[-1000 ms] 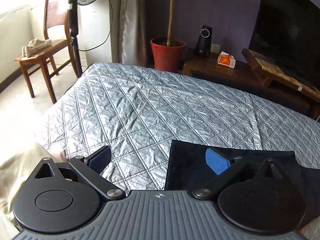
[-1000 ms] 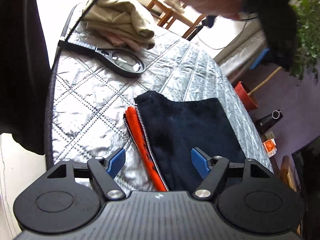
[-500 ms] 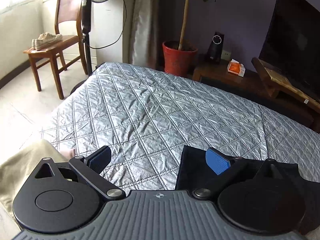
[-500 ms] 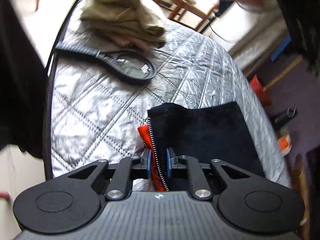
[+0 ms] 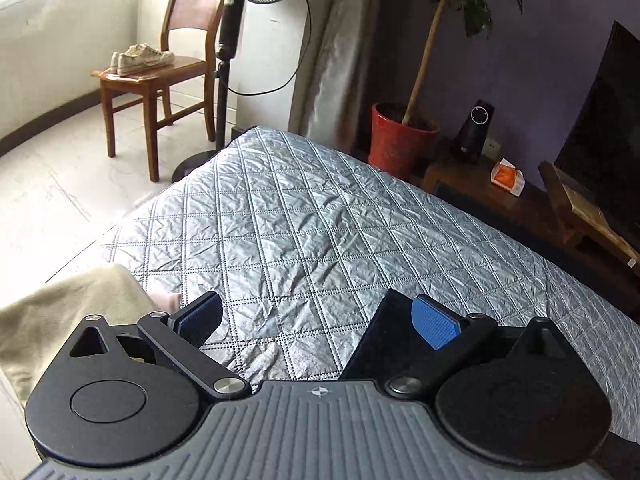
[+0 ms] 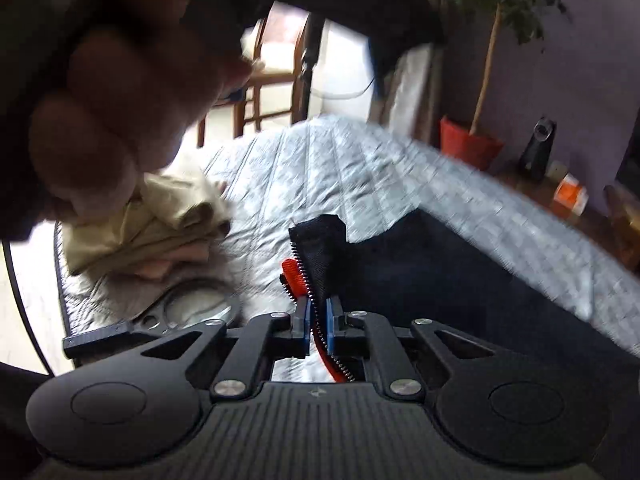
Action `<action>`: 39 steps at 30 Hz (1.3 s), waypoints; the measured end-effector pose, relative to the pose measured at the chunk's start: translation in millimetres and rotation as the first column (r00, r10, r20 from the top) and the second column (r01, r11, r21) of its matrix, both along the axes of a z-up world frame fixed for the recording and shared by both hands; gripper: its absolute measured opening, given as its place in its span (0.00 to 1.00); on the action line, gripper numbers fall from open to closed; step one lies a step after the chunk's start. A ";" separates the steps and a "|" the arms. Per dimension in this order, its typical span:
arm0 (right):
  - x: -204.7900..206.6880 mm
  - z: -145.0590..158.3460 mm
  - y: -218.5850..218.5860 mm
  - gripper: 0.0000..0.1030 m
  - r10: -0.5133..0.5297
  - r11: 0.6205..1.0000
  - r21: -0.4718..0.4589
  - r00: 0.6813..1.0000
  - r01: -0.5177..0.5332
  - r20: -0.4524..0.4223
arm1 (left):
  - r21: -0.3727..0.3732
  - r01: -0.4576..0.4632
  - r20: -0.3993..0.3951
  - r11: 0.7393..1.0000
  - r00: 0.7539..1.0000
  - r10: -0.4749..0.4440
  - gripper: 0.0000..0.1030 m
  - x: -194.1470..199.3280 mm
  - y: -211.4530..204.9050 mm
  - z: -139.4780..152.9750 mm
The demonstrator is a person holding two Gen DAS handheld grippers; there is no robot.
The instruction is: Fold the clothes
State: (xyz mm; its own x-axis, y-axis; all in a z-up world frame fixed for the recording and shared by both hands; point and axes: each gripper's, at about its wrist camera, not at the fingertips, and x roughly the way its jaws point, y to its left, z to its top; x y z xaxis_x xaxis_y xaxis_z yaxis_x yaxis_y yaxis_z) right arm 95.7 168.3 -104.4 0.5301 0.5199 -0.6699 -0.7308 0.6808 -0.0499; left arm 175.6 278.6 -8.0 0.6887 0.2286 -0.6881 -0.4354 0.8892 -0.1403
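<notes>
On the silver quilted bed cover, the dark navy zip garment lies spread at the near edge, with its far corner showing beside the blue pad in the left wrist view. Your right gripper is closed down to a narrow slit on the zipper edge, with both the navy layer and the orange lining pinched between the pads; the corner stands up above the jaws, lifted off the cover. Your left gripper stands wide open and holds nothing, poised over bare quilt with its right finger above the garment's corner. Judged from the drape, the cloth is soft, light and limp, so it will sag from any single hold and carry no shape; the zipper teeth give the only firm line. Take your 2nd hold on that same zipper edge or on the far corner, so the 2 grips keep the hem taut. The cover looks slick, so expect the garment to slide rather than pivot. A folded beige pile and a magnifying glass lie just beside the work area to the left; keep the swing away from them. The right wrist view is blurred, so finer detail of the grip cannot be confirmed.
</notes>
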 end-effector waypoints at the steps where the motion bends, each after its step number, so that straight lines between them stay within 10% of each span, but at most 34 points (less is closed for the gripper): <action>1: -4.7 -2.3 -1.2 0.12 0.007 1.000 0.003 1.000 -0.007 -0.019 | 0.011 0.010 -0.008 1.000 1.000 -0.010 0.99 1.3 -3.7 -1.1; 6: -20.6 3.6 -37.6 0.23 -0.035 0.997 0.062 0.996 0.040 -0.082 | 0.041 0.075 -0.041 0.996 0.996 -0.074 0.99 8.3 -24.1 -9.5; 10: -7.7 11.6 -133.6 0.33 -0.296 0.941 0.116 0.941 0.317 -0.166 | 0.000 0.179 -0.064 0.984 0.982 -0.179 0.99 13.1 -51.4 -20.5; 16: 11.4 24.6 -320.8 0.36 -0.728 0.610 0.176 0.634 0.773 -0.261 | 0.039 0.370 -0.116 0.928 0.924 -0.363 0.99 17.7 -119.9 -38.7; 19: 11.4 27.8 -398.1 0.39 -0.820 0.435 0.201 0.478 0.878 -0.315 | 0.058 0.447 -0.140 0.893 0.889 -0.436 0.99 16.9 -152.3 -48.9; 22: 11.9 18.3 -448.0 0.39 -0.829 0.330 0.210 0.389 0.920 -0.401 | 0.074 0.520 -0.161 0.851 0.848 -0.504 0.99 14.6 -183.5 -58.3; 28: 4.1 -11.3 -472.7 0.39 -0.760 0.275 0.271 0.381 0.922 -0.526 | 0.128 0.642 -0.202 0.756 0.763 -0.614 0.99 7.3 -238.6 -76.2; 39: 33.0 -31.2 -481.8 0.46 -0.741 0.354 0.275 0.447 0.894 -0.501 | 0.226 0.754 -0.405 0.617 0.649 -0.644 0.99 2.5 -294.2 -128.7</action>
